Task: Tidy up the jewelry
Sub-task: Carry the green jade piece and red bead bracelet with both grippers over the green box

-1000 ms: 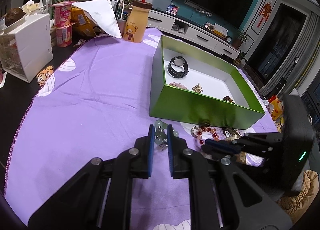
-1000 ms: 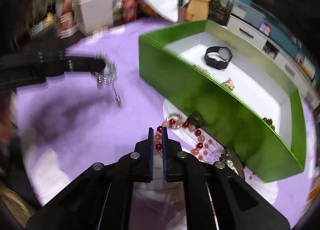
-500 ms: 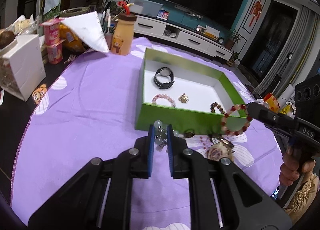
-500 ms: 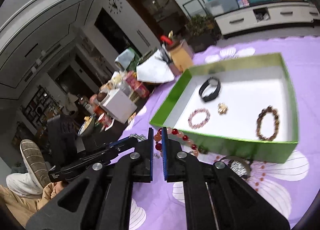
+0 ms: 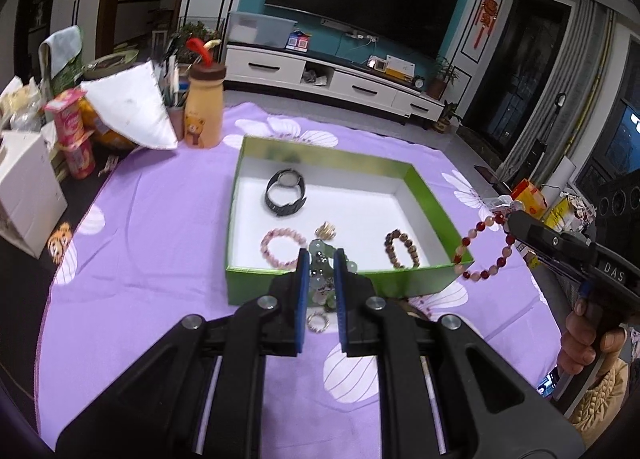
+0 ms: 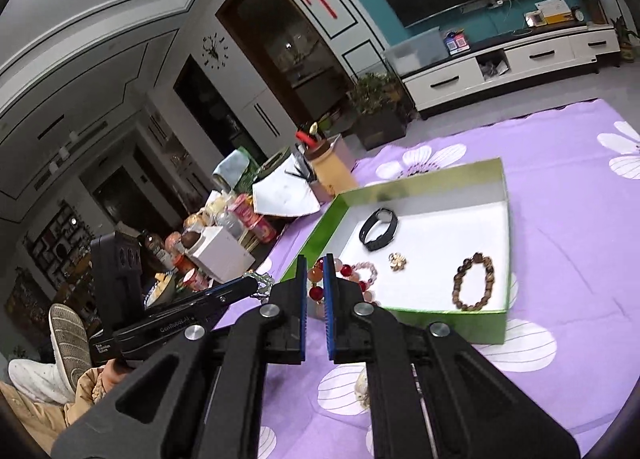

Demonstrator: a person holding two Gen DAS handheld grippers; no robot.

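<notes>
Nearest, on the purple cloth (image 5: 160,243) near the desk's front edge: a small ring (image 5: 318,321) still loose, just before the green box (image 5: 436,203), with something partly hidden behind the left gripper (image 5: 319,275) that cannot be made out. Above it, left gripper fingers (image 5: 302,279) nearly together, pinching a pale green bead bracelet (image 5: 320,249) hanging at the box's near wall, not yet dropped in. Off the box's right near corner, right gripper (image 6: 316,283) fingers (image 6: 329,287) pressed on a red and peach bead bracelet (image 5: 486,247), dangling in the air outside the wall. So two pieces lifted and on the way, neither delivered.

Inside the box, on its white floor: pink bead bracelet (image 5: 280,247) and brown bead bracelet (image 5: 402,249) along the near wall, a small gold piece (image 5: 326,229) toward the middle, a black watch (image 5: 286,193) nearer the far left corner. Four items stowed.

Probably past halfway: left to do, release of both bracelets into the box, then the ring and any leftovers by the front wall.

Beyond, at the desk's far left edge: yellow bear bottle (image 5: 204,111), folded white cloth (image 5: 130,111), snack tubs, a white carton, none of it part of the sorting.
</notes>
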